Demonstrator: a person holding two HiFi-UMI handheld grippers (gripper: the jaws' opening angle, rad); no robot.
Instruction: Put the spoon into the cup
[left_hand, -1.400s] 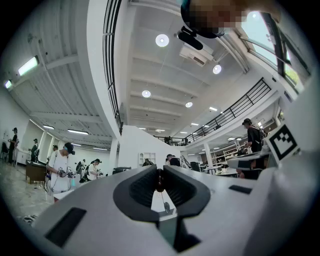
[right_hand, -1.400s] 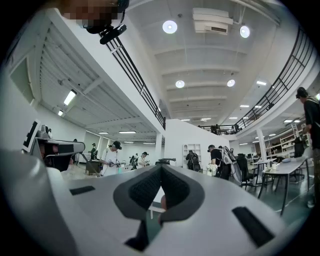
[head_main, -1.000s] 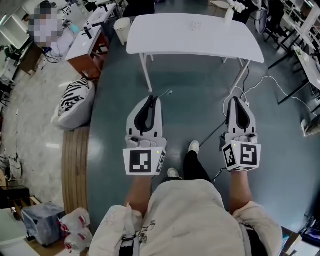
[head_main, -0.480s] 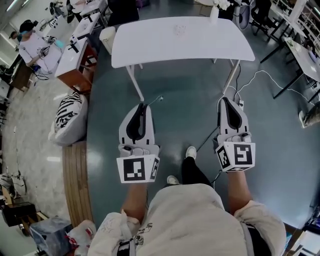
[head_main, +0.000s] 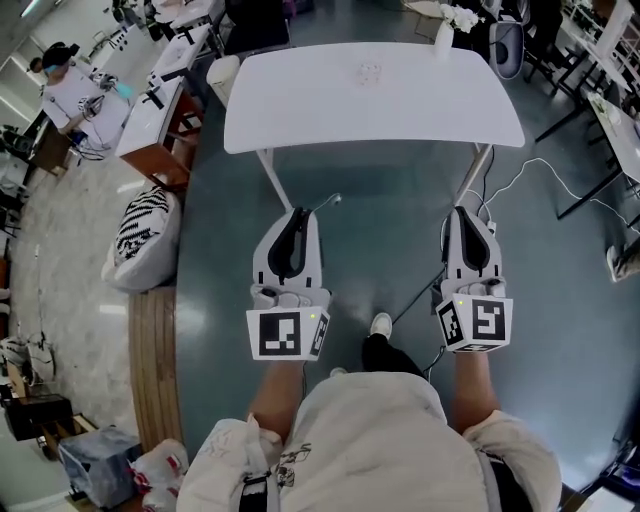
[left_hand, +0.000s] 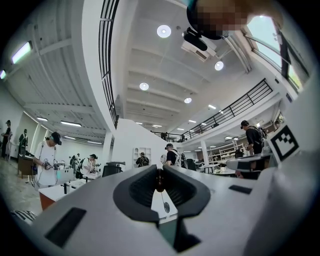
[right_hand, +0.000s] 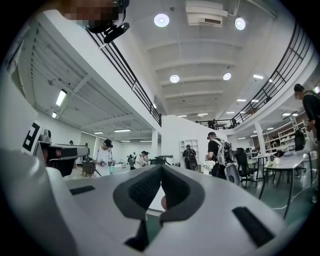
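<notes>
Spoon (head_main: 328, 202), a thin silvery stem with a small oval bowl, juts from my left gripper (head_main: 299, 212), whose dark ribbed pads are clenched on it, short of the white table's (head_main: 300, 100) near edge. My right gripper (head_main: 466, 210) is clenched empty. Toward the far edge sits what may be a clear cup (head_main: 371, 72).

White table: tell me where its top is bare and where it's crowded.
The white table is bare across its left half and near edge. A clear cup sits near the far middle; a vase occupies the far right corner. Nowhere crowded.
</notes>
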